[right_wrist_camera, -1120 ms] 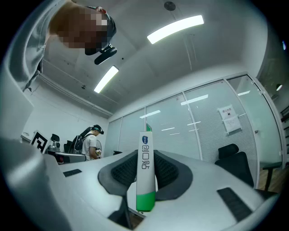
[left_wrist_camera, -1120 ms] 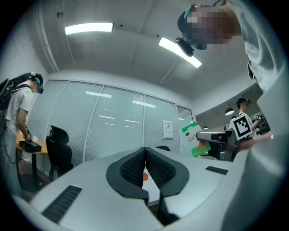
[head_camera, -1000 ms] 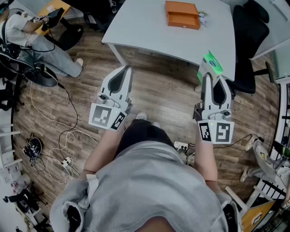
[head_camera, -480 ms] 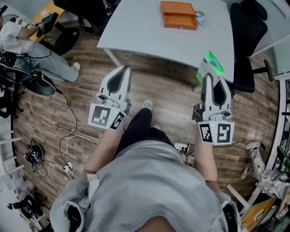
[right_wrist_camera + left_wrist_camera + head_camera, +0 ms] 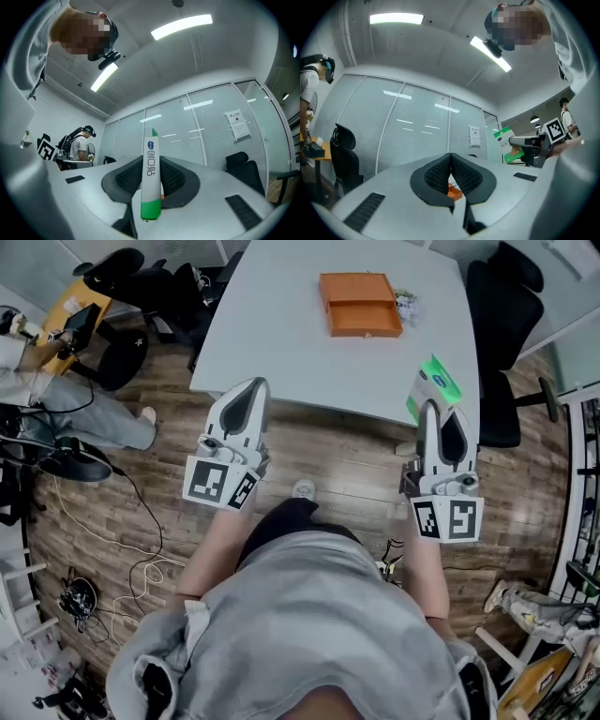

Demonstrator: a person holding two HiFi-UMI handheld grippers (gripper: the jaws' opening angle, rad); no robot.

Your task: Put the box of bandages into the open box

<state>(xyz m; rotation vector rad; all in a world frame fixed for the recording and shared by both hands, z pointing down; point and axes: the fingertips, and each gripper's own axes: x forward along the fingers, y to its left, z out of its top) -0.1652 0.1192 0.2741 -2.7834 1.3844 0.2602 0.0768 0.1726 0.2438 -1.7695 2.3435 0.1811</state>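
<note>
My right gripper [image 5: 433,401] is shut on the green and white box of bandages [image 5: 433,385], held at the near right edge of the white table [image 5: 281,324]. In the right gripper view the box of bandages [image 5: 151,183] stands upright, pinched between the black pads [image 5: 176,180]. An orange open box [image 5: 360,305] lies flat near the table's far side, well ahead of both grippers. My left gripper [image 5: 248,388] is shut and holds nothing, hovering at the table's near left edge. In the left gripper view its pads [image 5: 464,174] meet, with a sliver of the orange open box [image 5: 454,191] below them.
A small crumpled packet [image 5: 406,306] lies right of the orange box. A black office chair [image 5: 501,324] stands at the table's right side. Another person [image 5: 37,395] sits at a desk far left. Cables [image 5: 141,549] trail over the wooden floor.
I have stepped closer to the table: it and the orange box have slid nearer in the head view. Both grippers now reach over the table's near edge. Their grips are unchanged.
</note>
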